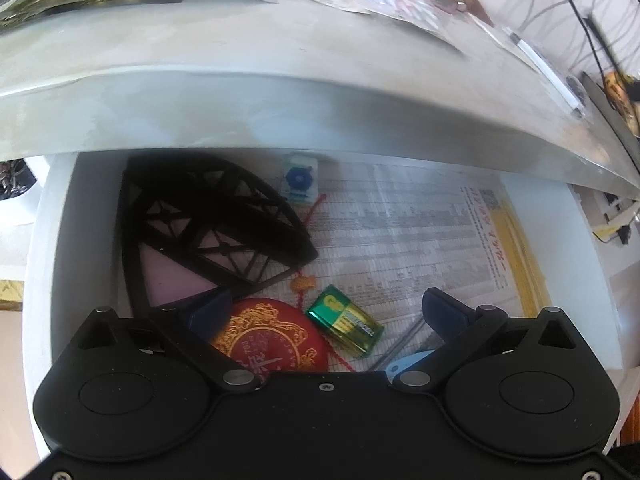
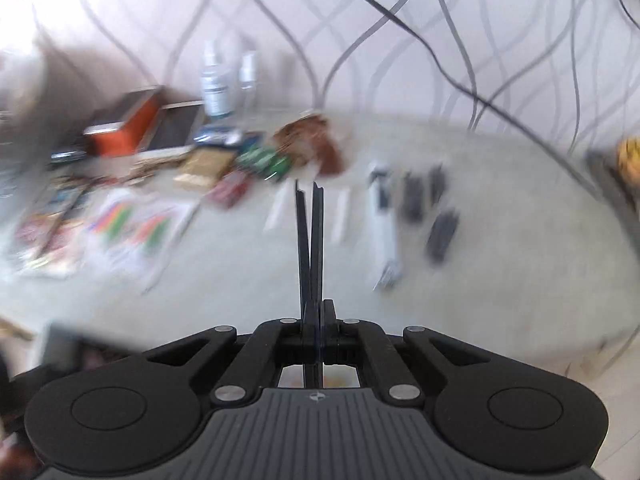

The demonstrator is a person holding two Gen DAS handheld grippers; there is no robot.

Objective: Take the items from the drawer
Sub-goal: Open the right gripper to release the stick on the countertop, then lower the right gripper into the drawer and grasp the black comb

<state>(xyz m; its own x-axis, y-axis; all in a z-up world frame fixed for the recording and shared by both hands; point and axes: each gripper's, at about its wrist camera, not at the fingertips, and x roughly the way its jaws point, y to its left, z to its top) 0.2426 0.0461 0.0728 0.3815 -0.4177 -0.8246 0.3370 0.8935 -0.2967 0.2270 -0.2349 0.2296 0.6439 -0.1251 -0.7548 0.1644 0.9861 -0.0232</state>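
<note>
The open drawer (image 1: 44,240) sits under the table's edge (image 1: 280,92). A printed sheet (image 1: 400,232) lines its floor. At the left lies a lattice frame (image 1: 208,224), with a small card (image 1: 299,179) just behind it near the back. In front, a round badge (image 1: 268,336) lies just left of a battery (image 1: 345,320). On the tabletop (image 2: 248,264), packets (image 2: 132,228) lie left, bottles (image 2: 218,80) at the back, and clips (image 2: 440,232) right.

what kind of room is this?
Likely a home, at a desk: an open drawer of odds and ends such as a battery, a cluttered tabletop, and patterned wallpaper.
</note>
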